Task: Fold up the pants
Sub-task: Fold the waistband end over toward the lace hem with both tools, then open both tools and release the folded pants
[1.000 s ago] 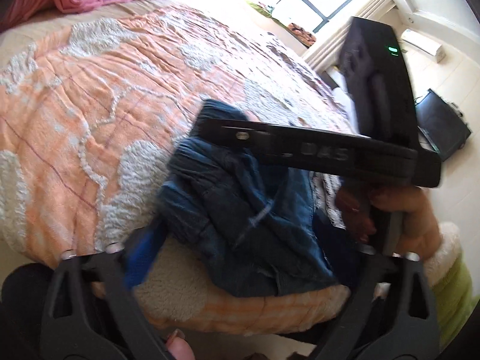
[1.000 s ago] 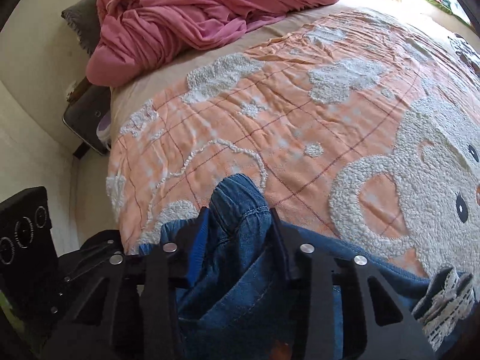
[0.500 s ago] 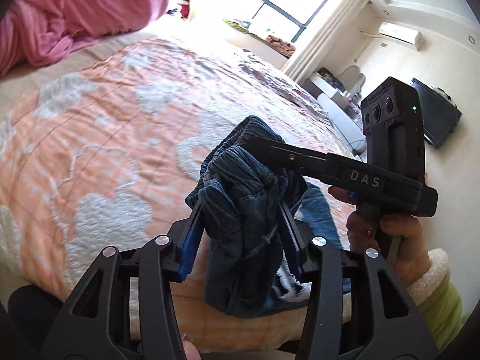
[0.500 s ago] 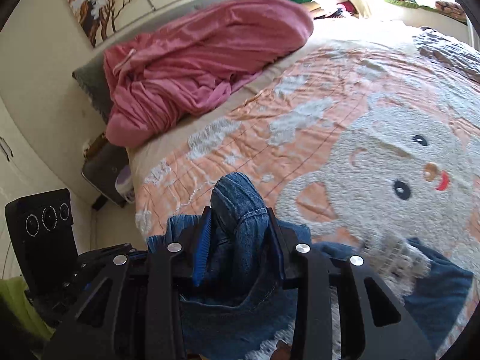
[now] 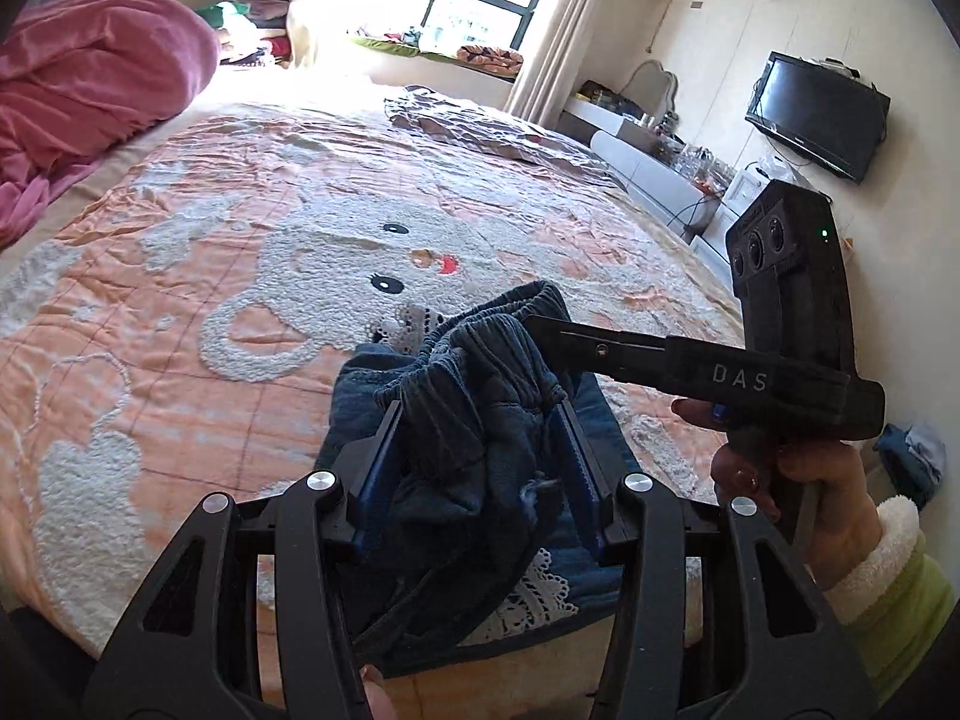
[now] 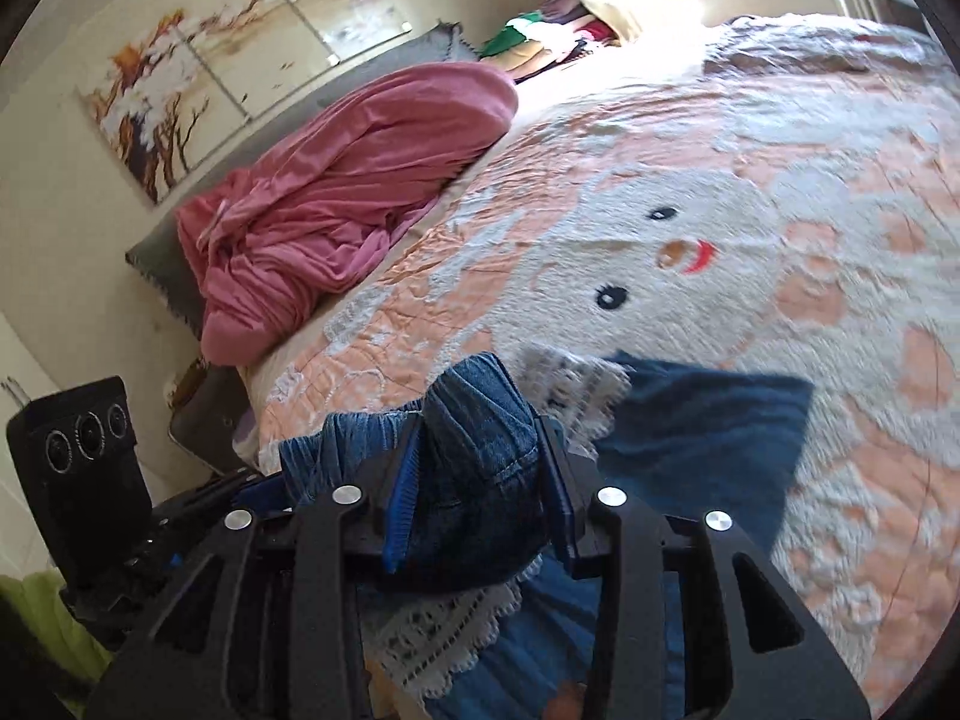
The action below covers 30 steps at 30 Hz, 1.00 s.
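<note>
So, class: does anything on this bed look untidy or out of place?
Yes. The blue denim pants hang bunched between the left gripper and right gripper, and a crumpled pink blanket is heaped by the headboard.

Left gripper (image 5: 477, 456) and right gripper (image 6: 480, 480) clamped (side by side).

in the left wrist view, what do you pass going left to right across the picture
pink blanket → orange bear bedspread → denim pants clamped in the left gripper → right gripper, also shut on the waistband → right hand → wall tv
</note>
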Available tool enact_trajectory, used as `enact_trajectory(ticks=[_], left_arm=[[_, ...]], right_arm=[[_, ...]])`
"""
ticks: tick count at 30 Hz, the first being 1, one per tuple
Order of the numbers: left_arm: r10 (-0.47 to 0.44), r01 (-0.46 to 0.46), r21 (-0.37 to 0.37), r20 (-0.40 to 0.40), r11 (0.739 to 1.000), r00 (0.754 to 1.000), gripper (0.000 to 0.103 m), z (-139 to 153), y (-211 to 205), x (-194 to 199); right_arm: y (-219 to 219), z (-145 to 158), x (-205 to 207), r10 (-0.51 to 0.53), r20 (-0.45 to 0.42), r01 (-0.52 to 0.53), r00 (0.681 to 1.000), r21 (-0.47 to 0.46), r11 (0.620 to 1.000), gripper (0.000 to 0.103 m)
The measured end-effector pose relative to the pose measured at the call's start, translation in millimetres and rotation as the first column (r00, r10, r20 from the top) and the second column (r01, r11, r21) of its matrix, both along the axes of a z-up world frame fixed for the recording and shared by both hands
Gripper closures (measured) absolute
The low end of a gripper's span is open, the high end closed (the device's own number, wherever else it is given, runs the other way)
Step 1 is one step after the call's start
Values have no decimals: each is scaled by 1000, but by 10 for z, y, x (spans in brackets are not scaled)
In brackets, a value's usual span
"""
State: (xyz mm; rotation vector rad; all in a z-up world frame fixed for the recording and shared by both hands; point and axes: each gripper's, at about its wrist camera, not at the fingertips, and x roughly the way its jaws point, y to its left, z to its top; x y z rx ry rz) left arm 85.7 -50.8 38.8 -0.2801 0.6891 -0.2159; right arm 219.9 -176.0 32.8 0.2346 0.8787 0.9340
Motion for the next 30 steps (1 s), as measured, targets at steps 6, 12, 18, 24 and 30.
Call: enact_trajectory(ticks=[6, 12, 18, 24, 30], left_arm=[[-63, 62, 48, 11, 997, 998, 62, -73, -226, -15], [-164, 163, 75, 4, 984, 987, 58, -167, -554, -123], [-254, 255, 155, -29, 954, 967, 48, -411, -962, -251], [-296, 295, 157, -21, 942, 955, 48, -473, -987, -337], [-318, 320, 103, -30, 942, 948, 46, -436, -841, -398]], right_arm=[[-443, -231, -95, -97, -46, 100, 994, 64, 993, 46], [-605, -212, -121, -130, -63, 136, 990, 105, 985, 36], [-459, -161, -234, -79, -6, 79, 997, 43, 996, 28], [-429, -294, -223, -112, 30, 115, 993, -138, 984, 34], [-489, -475, -197, -117, -3, 115, 993, -173, 978, 36]])
